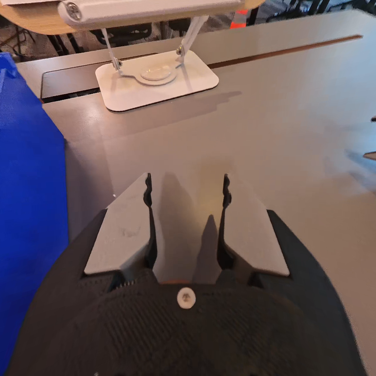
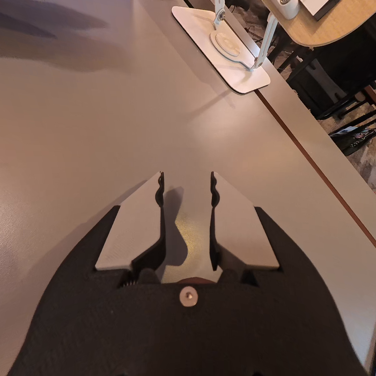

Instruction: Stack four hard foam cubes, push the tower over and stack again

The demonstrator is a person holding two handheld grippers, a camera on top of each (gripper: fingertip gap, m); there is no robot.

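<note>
No cubes show yet, so stacking hasn't begun: the left tool (image 1: 187, 177) and right tool (image 2: 186, 175) hang wide and empty over the grey surface (image 2: 122, 122) and must find one first

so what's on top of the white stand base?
On the white stand base sit a round disc and two hinged legs rising to an upper platform. What sits on that platform is out of view. No cubes visible.

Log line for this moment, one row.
left gripper open, empty | right gripper open, empty | cubes: none in view | white stand on table
</note>
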